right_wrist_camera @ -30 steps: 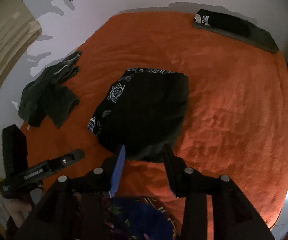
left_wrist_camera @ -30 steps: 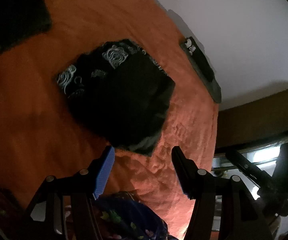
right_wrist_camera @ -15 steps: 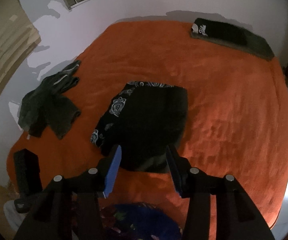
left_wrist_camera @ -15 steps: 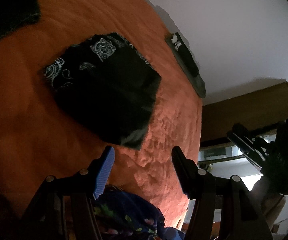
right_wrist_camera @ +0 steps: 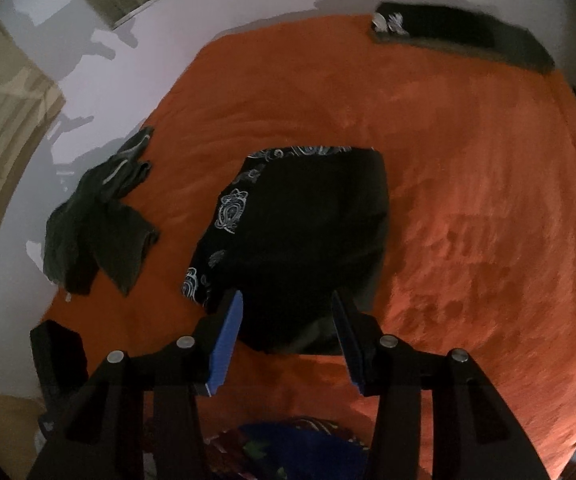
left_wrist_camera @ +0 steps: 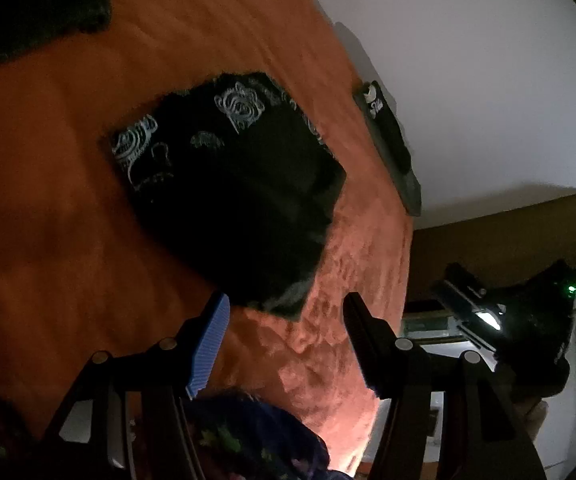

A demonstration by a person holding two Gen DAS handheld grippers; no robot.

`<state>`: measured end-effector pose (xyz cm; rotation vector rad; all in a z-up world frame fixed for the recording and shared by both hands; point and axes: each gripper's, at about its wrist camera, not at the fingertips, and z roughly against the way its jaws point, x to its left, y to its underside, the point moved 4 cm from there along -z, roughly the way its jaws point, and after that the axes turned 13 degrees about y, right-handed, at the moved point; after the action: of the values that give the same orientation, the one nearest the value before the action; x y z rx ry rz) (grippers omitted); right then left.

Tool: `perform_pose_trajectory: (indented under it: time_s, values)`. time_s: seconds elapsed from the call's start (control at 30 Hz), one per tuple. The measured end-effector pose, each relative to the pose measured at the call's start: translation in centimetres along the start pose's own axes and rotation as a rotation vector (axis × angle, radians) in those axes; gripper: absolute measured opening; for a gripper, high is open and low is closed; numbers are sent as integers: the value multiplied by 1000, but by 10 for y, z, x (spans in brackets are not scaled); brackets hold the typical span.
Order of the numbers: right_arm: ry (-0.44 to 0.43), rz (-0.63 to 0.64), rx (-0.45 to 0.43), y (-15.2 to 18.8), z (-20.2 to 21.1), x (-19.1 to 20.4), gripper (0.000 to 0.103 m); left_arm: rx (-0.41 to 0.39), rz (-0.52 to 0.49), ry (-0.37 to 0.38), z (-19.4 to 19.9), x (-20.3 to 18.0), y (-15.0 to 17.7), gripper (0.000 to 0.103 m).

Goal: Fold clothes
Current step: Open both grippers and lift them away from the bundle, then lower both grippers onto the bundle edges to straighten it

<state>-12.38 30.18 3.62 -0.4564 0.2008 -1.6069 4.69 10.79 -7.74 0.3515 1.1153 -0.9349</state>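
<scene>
Lying folded mid-bed, black patterned garment [right_wrist_camera: 304, 240] on orange bed [right_wrist_camera: 468, 200], left gripper [left_wrist_camera: 285, 320] and right gripper [right_wrist_camera: 288, 312] above its near edge, fingers apart and empty, crumpled grey clothing [right_wrist_camera: 99, 232] left of the garment, dark folded item [right_wrist_camera: 464, 36] beyond it by the wall.

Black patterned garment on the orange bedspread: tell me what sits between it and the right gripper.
Nothing visible does. The right gripper hangs open above the near edge of the black patterned garment, with only bare orange bedspread around it. The green clothes lie off to the side.

left gripper [left_wrist_camera: 285, 312] nearer garment [left_wrist_camera: 239, 200], right gripper [right_wrist_camera: 288, 312] too
</scene>
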Motion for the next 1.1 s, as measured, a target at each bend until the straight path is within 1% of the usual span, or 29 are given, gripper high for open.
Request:
perform_pose_trajectory:
  time_s: [0.1, 0.2, 0.33, 0.43, 0.57, 0.67, 0.7, 0.73, 0.8, 0.9, 1.0, 1.1]
  values:
    - [-13, -21, 16, -1, -11, -6, 45, 0, -19, -17, -3, 5, -3, 62]
    - [-21, -17, 27, -5, -24, -12, 45, -12, 10, -22, -3, 19, -6, 63]
    - [-41, -2, 46, -11, -40, -19, 45, -24, 55, -5, -2, 36, -13, 63]
    - [-62, 29, 51, -15, -52, -22, 46, -38, 85, 23, 0, 45, -18, 63]
    - [-89, 67, 52, -15, -69, -28, 54, -48, 97, 48, -6, 58, -25, 63]
    - [-114, 79, 24, -9, -83, -37, 56, -34, 95, 73, -13, 67, -26, 63]
    - [-132, 68, 8, -4, -87, -42, 58, -26, 93, 86, -16, 70, -25, 63]
    - [-160, 47, 0, 4, -93, -48, 64, -19, 90, 95, -18, 73, -25, 63]
    - [-198, 8, 16, 15, -105, -55, 65, -12, 86, 109, -20, 79, -25, 63]
    - [-236, -32, 71, 30, -121, -62, 65, -21, 103, 151, -23, 84, -26, 63]
    - [-245, -8, 75, 34, -120, -62, 65, -27, 133, 193, -27, 88, -24, 63]
    - [-249, 5, 82, 32, -117, -63, 65, -29, 138, 187, -28, 92, -23, 63]
